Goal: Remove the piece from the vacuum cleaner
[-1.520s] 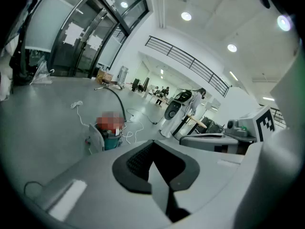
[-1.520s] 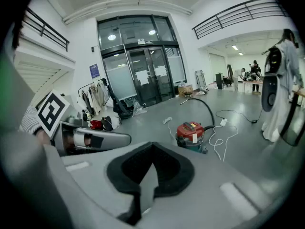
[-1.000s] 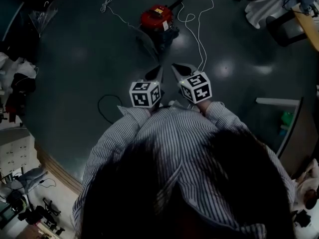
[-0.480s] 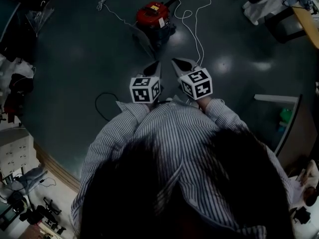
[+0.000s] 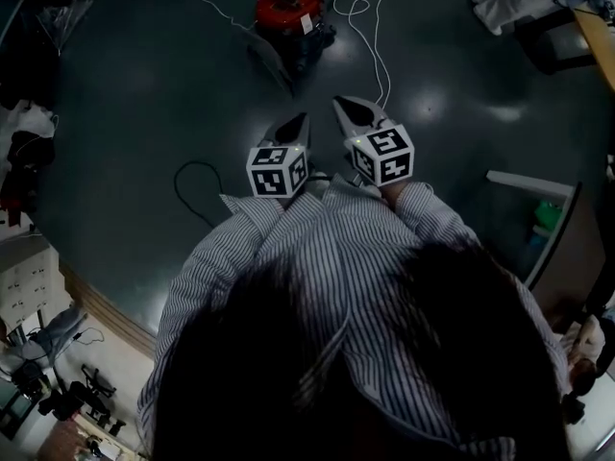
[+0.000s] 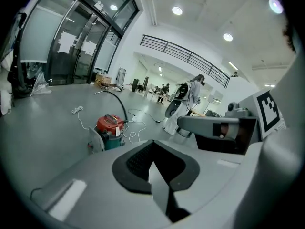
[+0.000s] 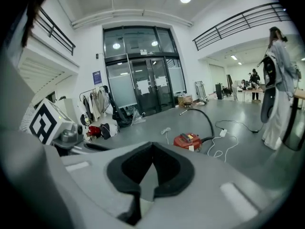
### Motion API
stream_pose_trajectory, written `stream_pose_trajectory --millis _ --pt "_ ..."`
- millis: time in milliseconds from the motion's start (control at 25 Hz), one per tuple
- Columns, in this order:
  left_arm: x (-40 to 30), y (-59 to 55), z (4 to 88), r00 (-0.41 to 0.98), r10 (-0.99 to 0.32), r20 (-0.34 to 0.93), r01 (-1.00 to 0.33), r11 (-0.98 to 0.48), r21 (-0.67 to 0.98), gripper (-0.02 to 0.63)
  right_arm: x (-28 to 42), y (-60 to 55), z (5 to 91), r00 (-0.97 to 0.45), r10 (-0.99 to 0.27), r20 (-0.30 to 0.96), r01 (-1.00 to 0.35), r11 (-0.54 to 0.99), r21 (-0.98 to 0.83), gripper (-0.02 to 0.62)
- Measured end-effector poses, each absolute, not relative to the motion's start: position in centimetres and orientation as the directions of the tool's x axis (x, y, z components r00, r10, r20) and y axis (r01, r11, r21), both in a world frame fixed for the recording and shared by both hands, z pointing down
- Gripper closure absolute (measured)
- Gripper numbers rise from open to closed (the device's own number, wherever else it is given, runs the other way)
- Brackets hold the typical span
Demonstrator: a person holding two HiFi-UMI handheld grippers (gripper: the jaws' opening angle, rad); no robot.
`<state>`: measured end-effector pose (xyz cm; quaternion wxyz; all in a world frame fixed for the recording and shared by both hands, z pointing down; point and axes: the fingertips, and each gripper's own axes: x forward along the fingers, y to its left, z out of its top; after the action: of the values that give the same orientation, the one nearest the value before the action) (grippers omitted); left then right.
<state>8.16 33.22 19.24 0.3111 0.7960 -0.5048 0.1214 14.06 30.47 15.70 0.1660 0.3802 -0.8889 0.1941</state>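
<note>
**Grippers.** The left gripper [image 5: 300, 123] and the right gripper [image 5: 348, 107] are held side by side, above the floor [image 5: 144, 94] and in front of the person's striped shirt [image 5: 317, 257]. Both point toward 12 o'clock. In the left gripper view the left gripper [image 6: 155, 163] is clenched, pads together, with nothing between them. In the right gripper view the right gripper [image 7: 151, 162] is likewise clenched and empty. Neither gripper touches anything.

**Task item.** The red vacuum cleaner [image 5: 286, 8] stands on the floor at 12 o'clock from the grippers, well apart from them. It appears in the left gripper view [image 6: 110, 125] and in the right gripper view [image 7: 188, 140]. A pale flat panel [image 6: 96, 140] stands just beside its body. A black hose [image 6: 116, 101] arches away from the cleaner.

**Surroundings.** A white cable [image 5: 370, 36] runs in loops across the floor at 3 o'clock from the cleaner. A thin black cable [image 5: 187, 185] lies looped at 9 o'clock from the left gripper.
</note>
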Motion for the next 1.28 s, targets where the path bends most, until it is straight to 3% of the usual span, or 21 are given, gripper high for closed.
stream_pose_trajectory --millis 120,440,840,1280 --pt "7.4 31.3 20.6 0.469 -0.717 0.516 -0.875 -0.296 0.384 0.599 12.9 28.4 15.6 -0.688 -0.605 0.402 -0.717 0.651 -0.248 0.594" --pt "2.4 22.0 24.3 0.501 -0.651 0.571 -0.842 -0.215 0.494 0.598 7.5 19.4 19.7 -0.693 -0.509 0.511 -0.697 0.654 -0.293 0.594" --pt "-1.7 11.5 26.8 0.565 -0.566 0.6 -0.806 -0.224 0.548 0.598 2.6 8.7 22.1 -0.639 -0.483 0.598 -0.734 0.615 -0.288 0.594" --pt "-1.1 9.2 34.4 0.548 -0.529 0.647 -0.794 -0.085 0.603 0.598 0.4 6.2 29.8 -0.644 -0.295 0.706 -0.658 0.684 -0.315 0.594"
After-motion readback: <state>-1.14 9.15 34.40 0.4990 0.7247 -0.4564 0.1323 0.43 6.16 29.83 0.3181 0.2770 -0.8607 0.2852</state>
